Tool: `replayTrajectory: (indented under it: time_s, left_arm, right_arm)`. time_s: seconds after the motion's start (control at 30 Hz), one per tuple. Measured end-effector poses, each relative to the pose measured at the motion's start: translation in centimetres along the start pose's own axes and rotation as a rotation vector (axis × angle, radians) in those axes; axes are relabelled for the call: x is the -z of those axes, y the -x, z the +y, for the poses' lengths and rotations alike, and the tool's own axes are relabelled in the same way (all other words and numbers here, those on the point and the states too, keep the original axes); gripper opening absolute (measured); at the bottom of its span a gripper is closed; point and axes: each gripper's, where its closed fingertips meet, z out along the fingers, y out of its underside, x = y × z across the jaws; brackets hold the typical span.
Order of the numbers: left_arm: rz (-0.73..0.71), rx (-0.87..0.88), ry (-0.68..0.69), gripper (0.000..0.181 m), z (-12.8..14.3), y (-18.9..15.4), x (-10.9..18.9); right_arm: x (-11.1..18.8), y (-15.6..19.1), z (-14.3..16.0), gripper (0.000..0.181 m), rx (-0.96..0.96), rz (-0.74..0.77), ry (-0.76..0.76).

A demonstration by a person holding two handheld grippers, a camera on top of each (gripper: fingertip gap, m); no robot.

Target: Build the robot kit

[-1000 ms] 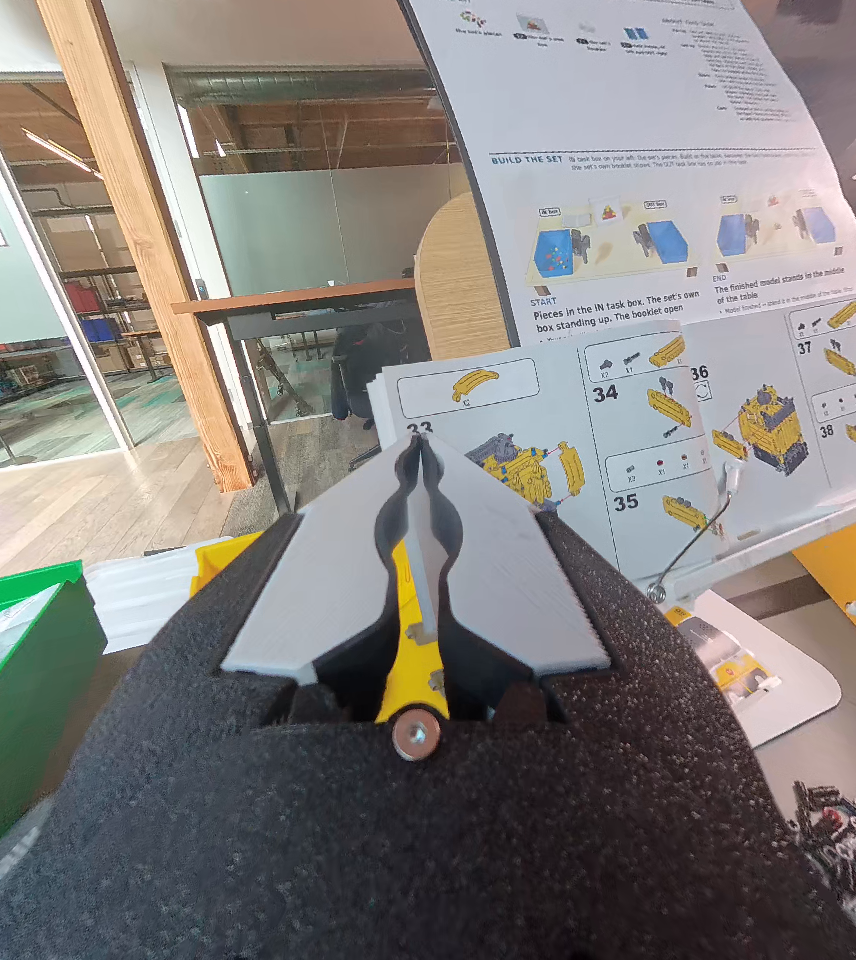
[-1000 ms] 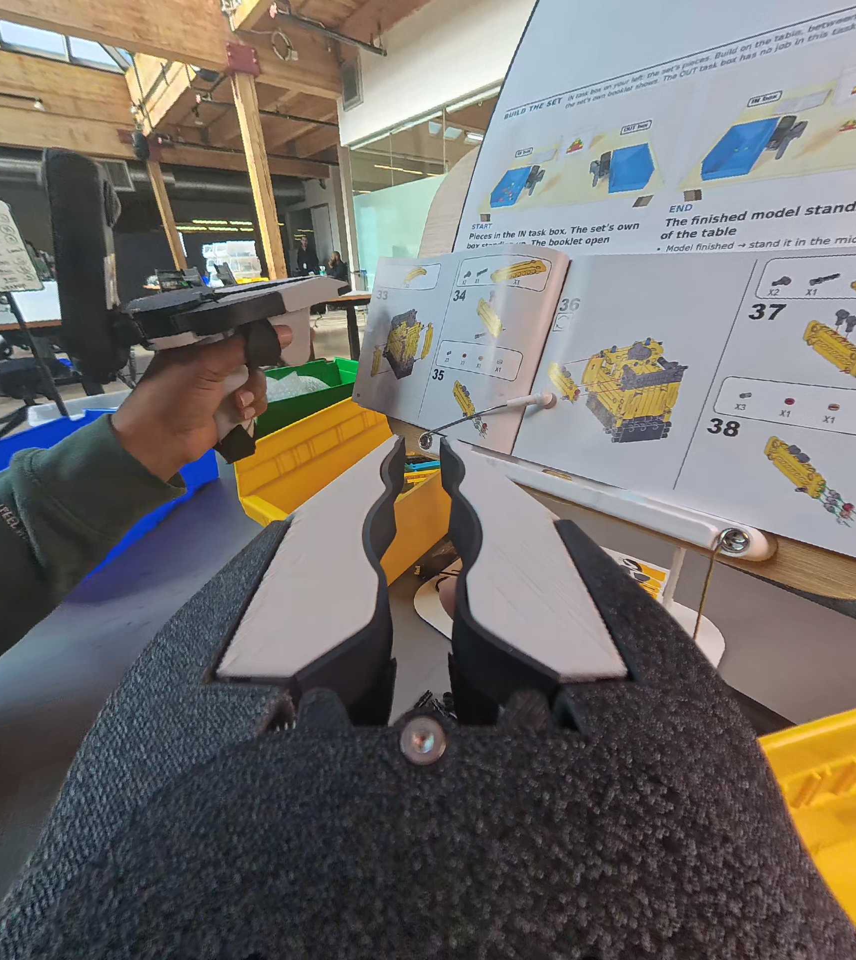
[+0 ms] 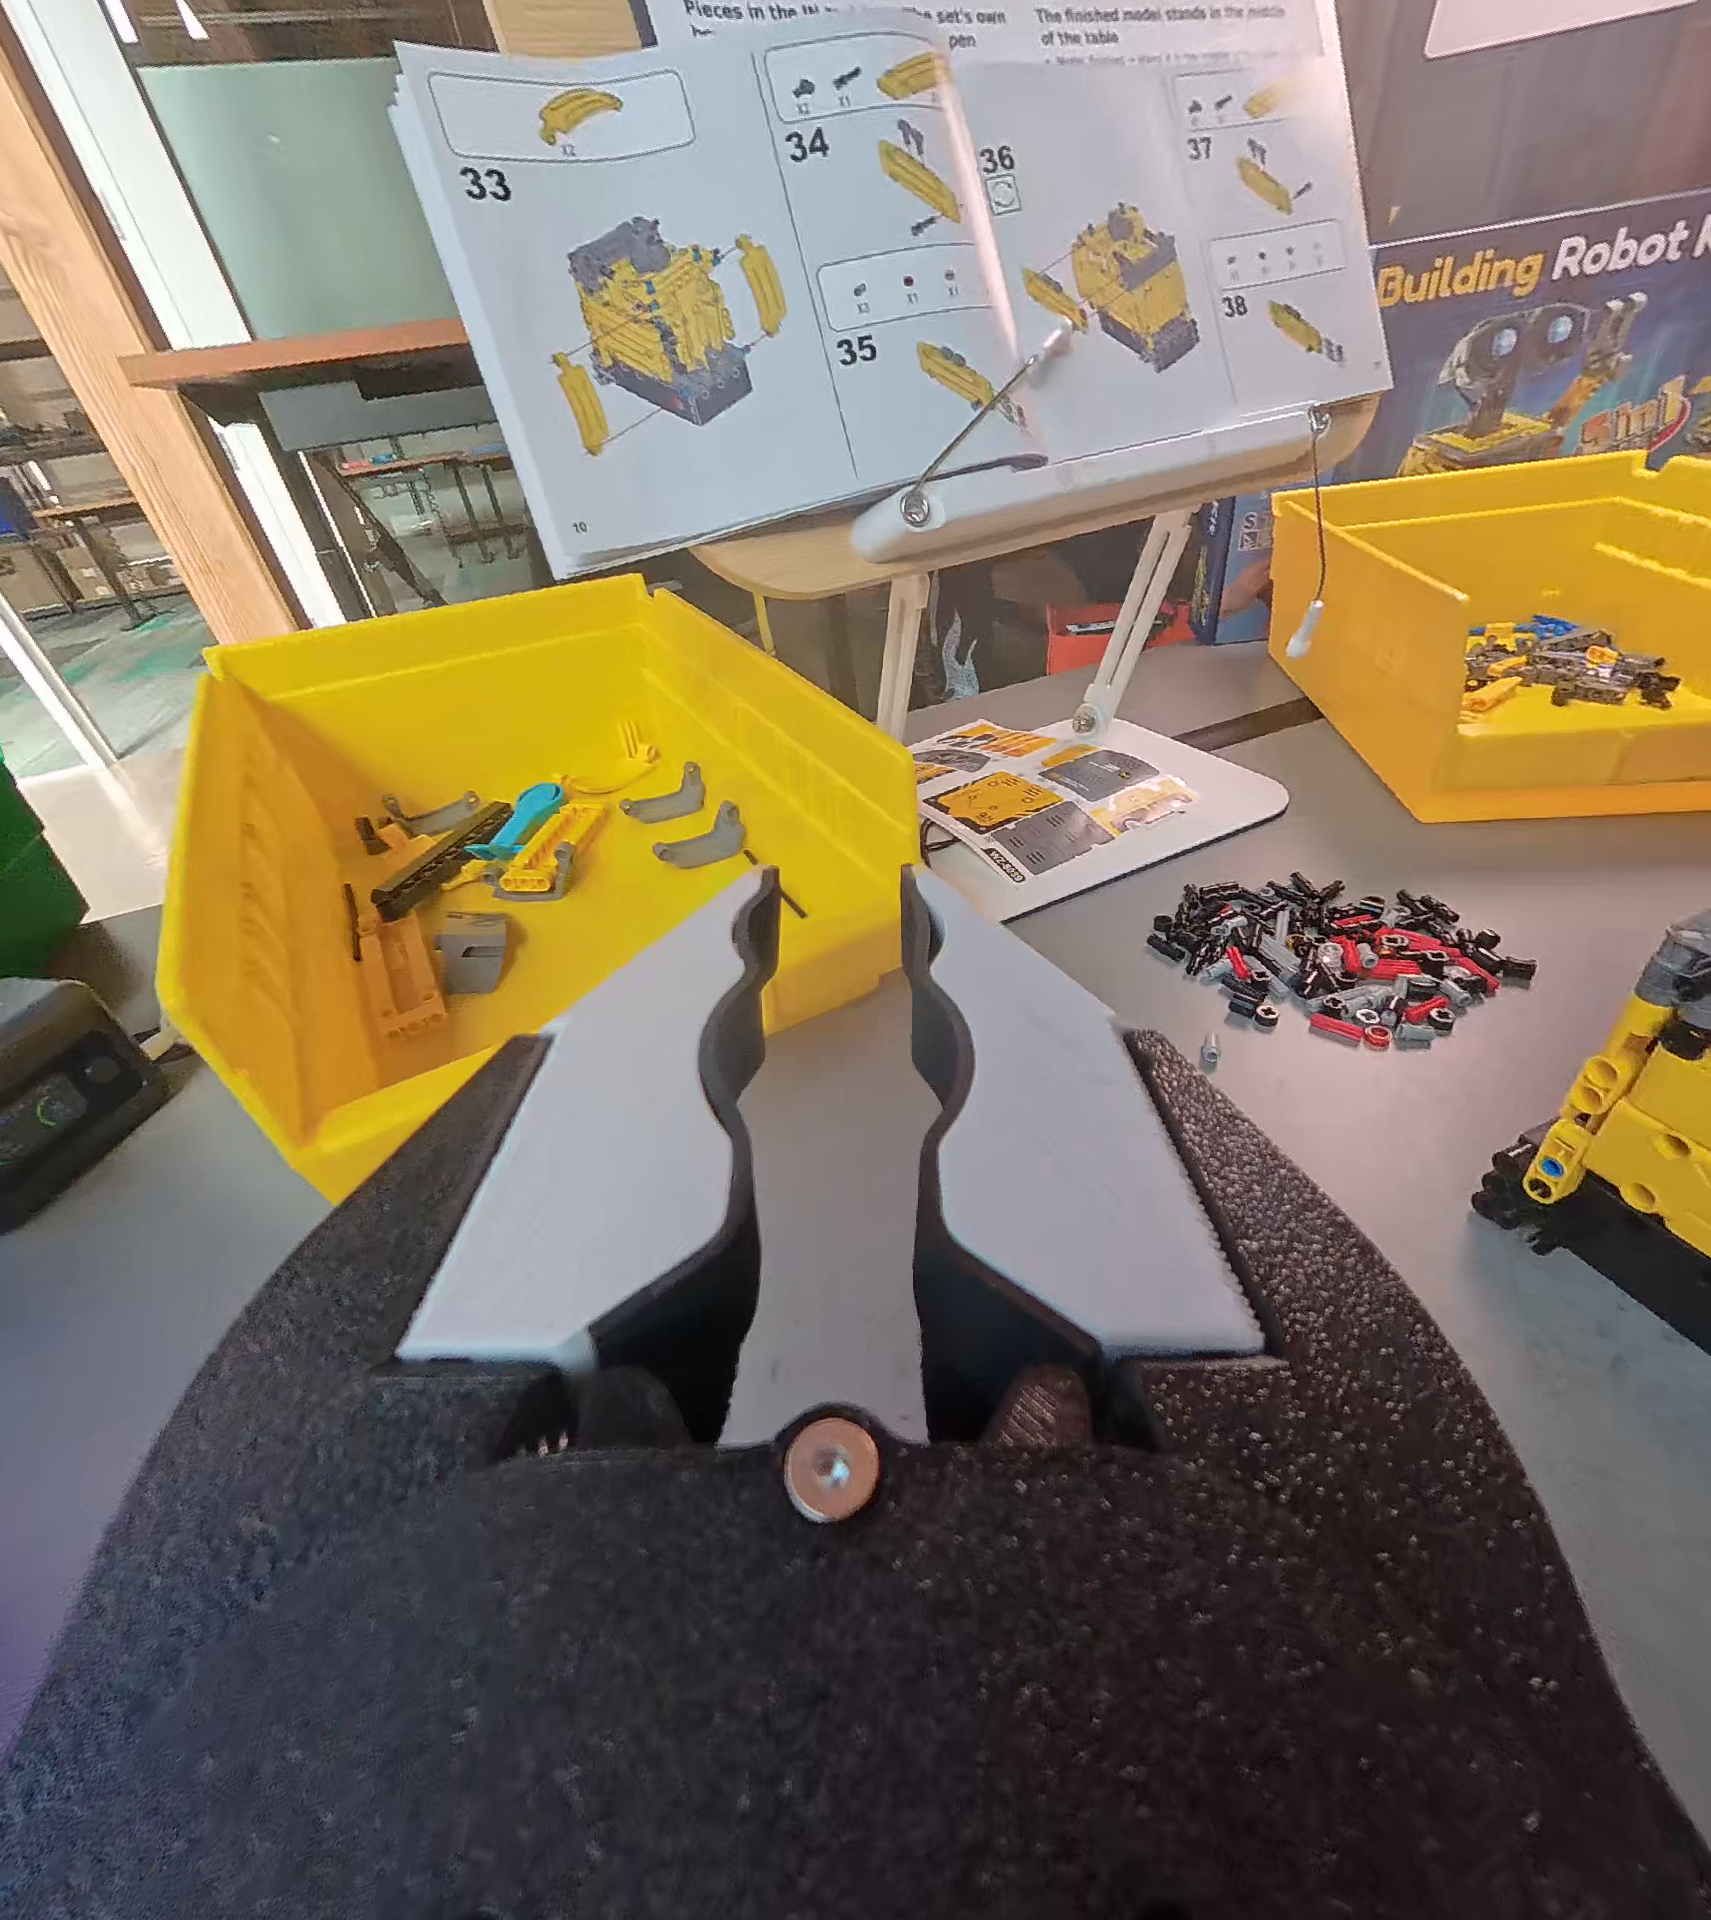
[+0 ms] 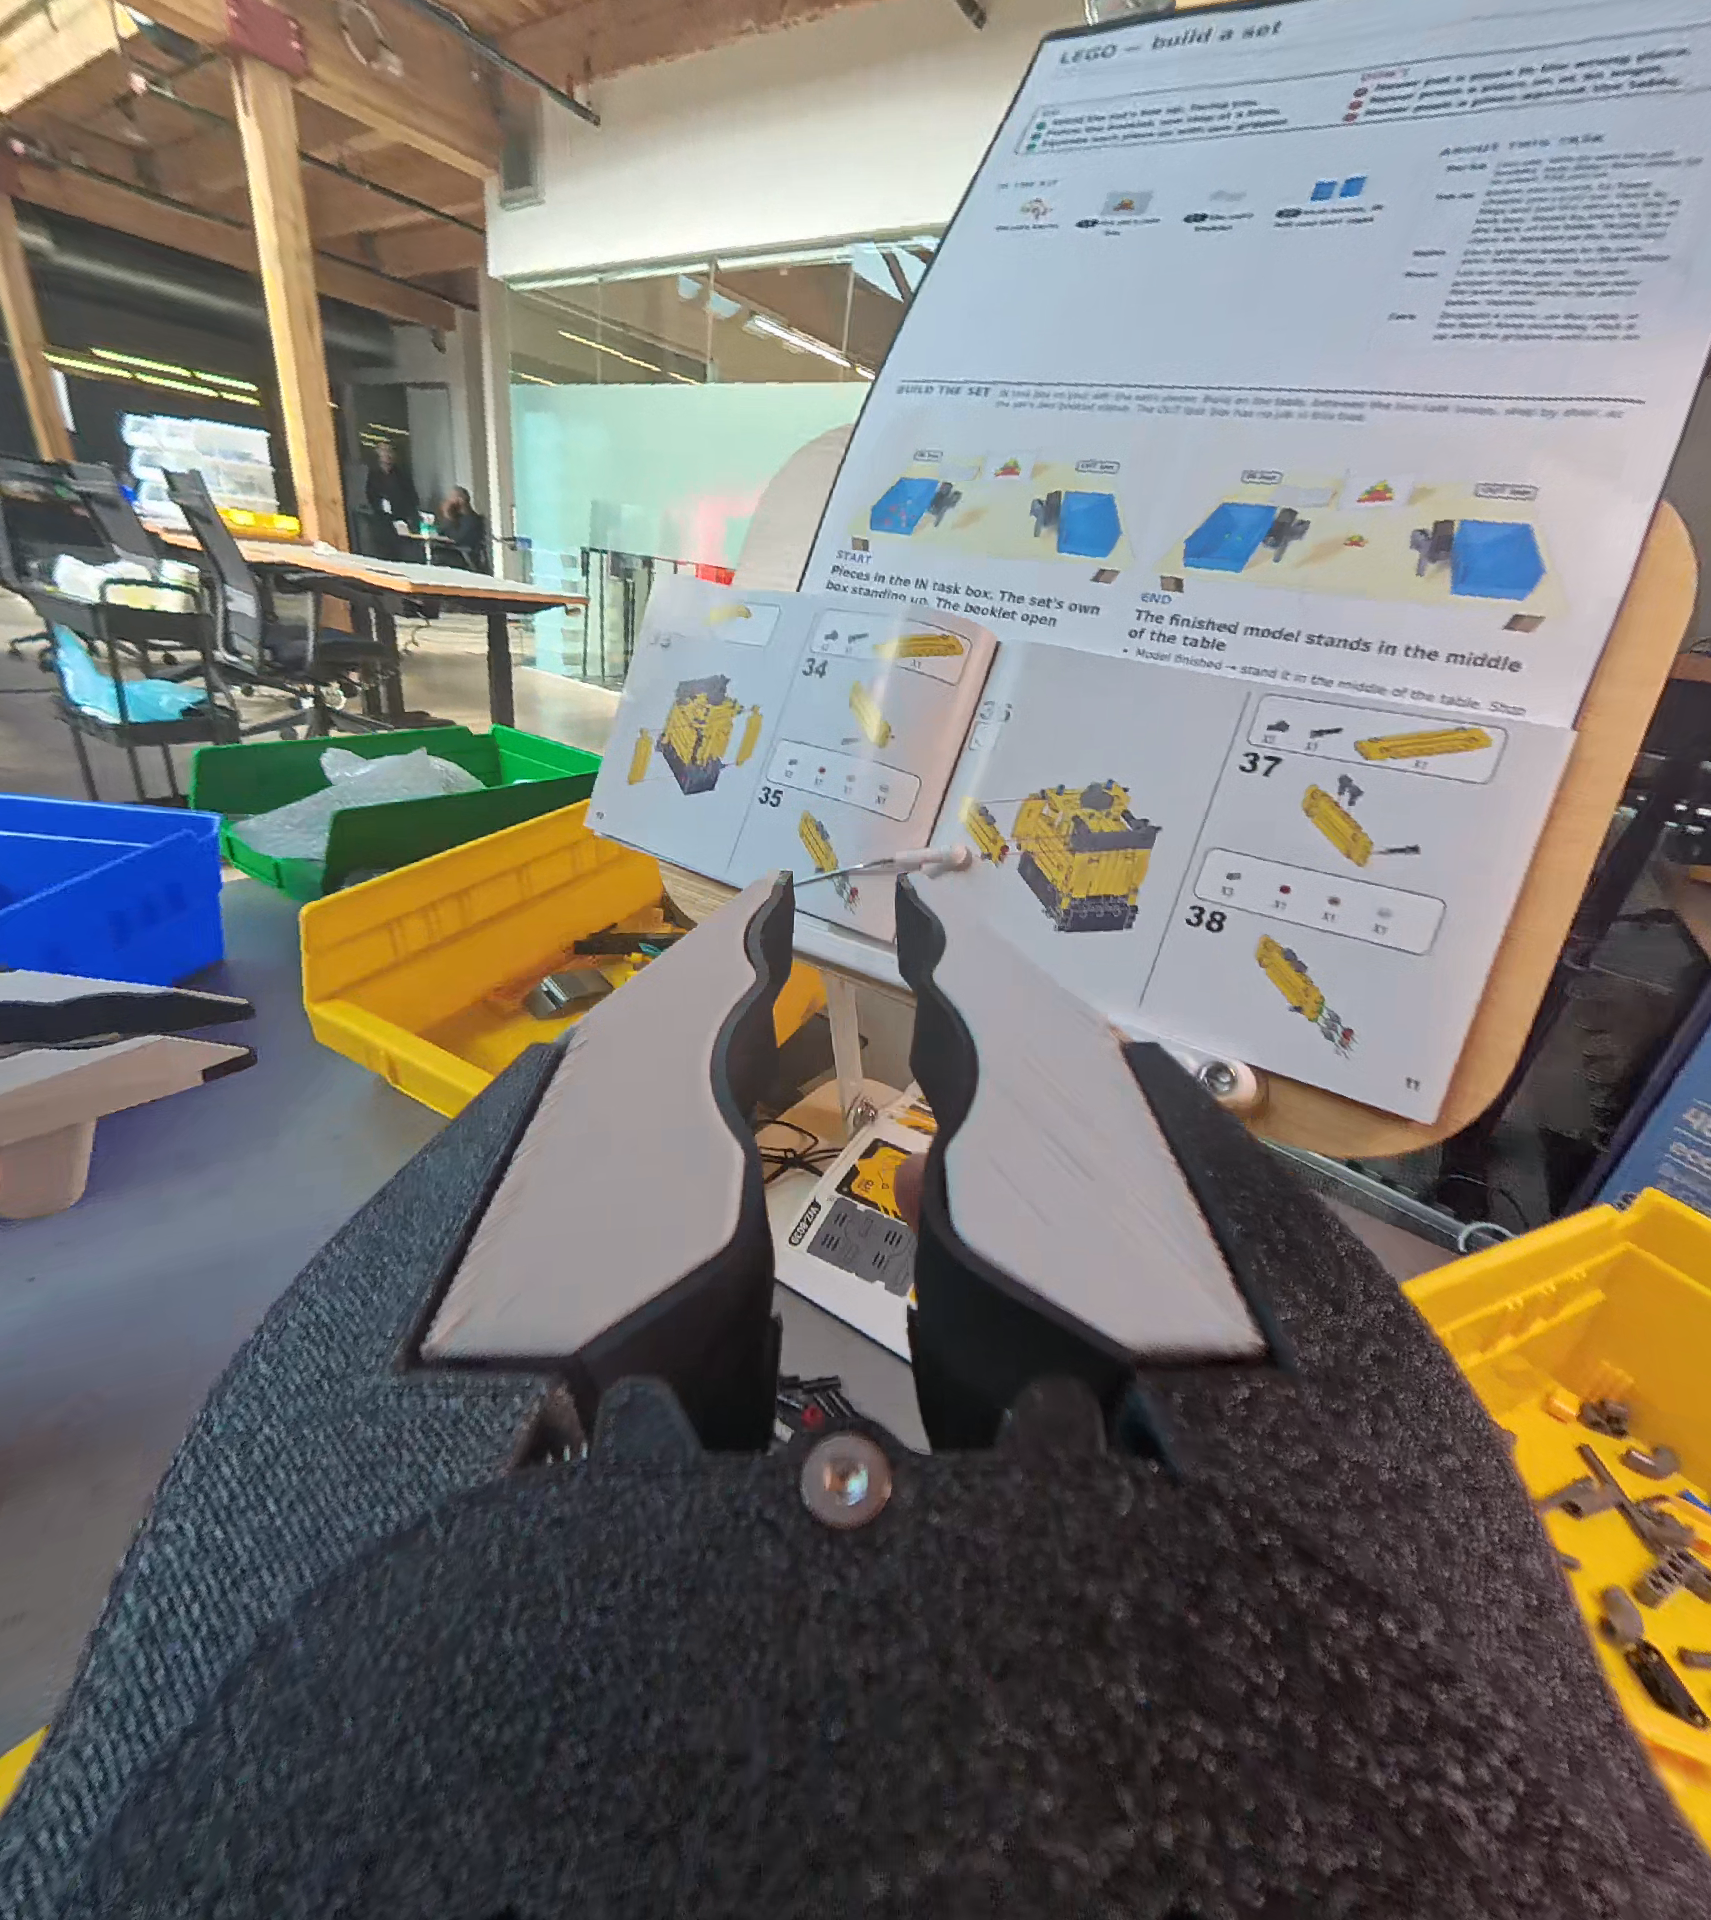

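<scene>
The left gripper hangs above a grey table, its fingers parted by a narrow gap and holding nothing. Its tips sit over the near corner of a yellow bin of loose building pieces. A pile of small black, red and grey connectors lies to its right, near a partly built yellow model. The right gripper, likewise slightly parted and empty, points toward an open instruction booklet propped on a stand, with another yellow bin at its right.
</scene>
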Motion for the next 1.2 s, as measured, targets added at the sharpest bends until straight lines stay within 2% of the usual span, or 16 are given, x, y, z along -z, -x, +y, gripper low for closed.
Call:
replayTrajectory:
  time_s: [0.13,0.23,0.33,0.43,0.57,0.77,0.87,1.03,1.2]
  left_arm:
    - [0.023,0.004,0.010,0.022,0.4,-0.5,-0.2]
    - [0.014,0.014,0.018,0.022,0.6,0.1,-0.2]
    - [-0.008,0.021,0.029,0.022,1.0,0.9,-0.3]
    - [-0.027,0.023,0.058,0.022,2.0,1.5,-0.8]
    - [-0.069,0.019,0.075,0.022,2.1,2.9,-2.1]
    - [-0.053,0.116,0.132,0.022,-0.2,6.6,-8.4]
    - [-0.091,0.052,0.142,0.023,-0.9,9.2,-12.1]
    - [-0.101,-0.001,0.318,0.032,1.4,12.4,-17.4]
    - [-0.073,-0.096,0.461,0.037,4.4,14.2,-20.6]
  right_arm:
    - [3.1,-0.2,3.0,0.028,-0.017,0.038,0.040]
    - [6.1,0.4,5.5,0.036,-0.027,0.040,0.070]
    - [8.4,1.3,6.9,0.043,-0.074,0.034,0.055]
    - [9.6,1.8,8.0,0.046,-0.111,0.034,0.059]
    - [9.6,1.8,7.7,0.050,-0.142,0.001,0.050]
    - [9.8,2.3,7.6,0.049,-0.176,-0.029,0.047]
    - [10.1,2.6,7.3,0.046,-0.130,-0.028,0.044]
    - [10.2,2.6,7.1,0.043,-0.085,-0.027,0.040]
    - [10.2,2.3,7.5,0.041,-0.095,-0.027,0.049]
